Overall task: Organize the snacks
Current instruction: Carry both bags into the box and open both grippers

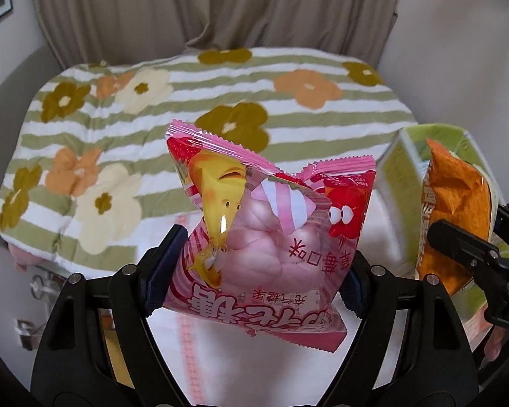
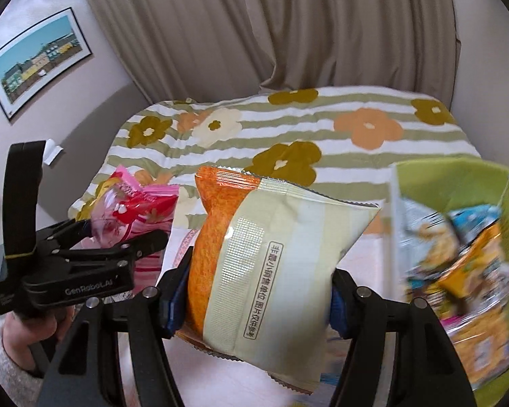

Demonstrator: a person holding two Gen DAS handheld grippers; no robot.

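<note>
Snacks are up in the air right now, one in each hand. The left gripper [image 1: 254,268] has its fingers clamped on a pink marshmallow bag [image 1: 268,234], squeezing the lower half from both sides so the bag stands up tilted with its crimped top edge pointing away, cartoon print upside down. The right gripper [image 2: 259,296] is doing the same with an orange and cream snack bag [image 2: 271,264], blue pads pressing into both sides and the bag puffed out between them.

Both bags hang above a bed with a white, pink-trimmed cover, and further back there's a green-striped floral quilt [image 1: 173,101] bunched against beige curtains [image 1: 220,3].

Off to the right sits a lime green box [image 2: 458,183] with its top open, already holding a jumble of colourful packets [image 2: 465,264], pretty blurred so I can't read any of them. The orange bag is just left of that box, not inside it.

In the right wrist view you can see the person's hand [image 2: 30,335] in a fuzzy white sleeve gripping the left tool's handle, plus a framed picture [image 2: 37,57] of a building on the wall
</note>
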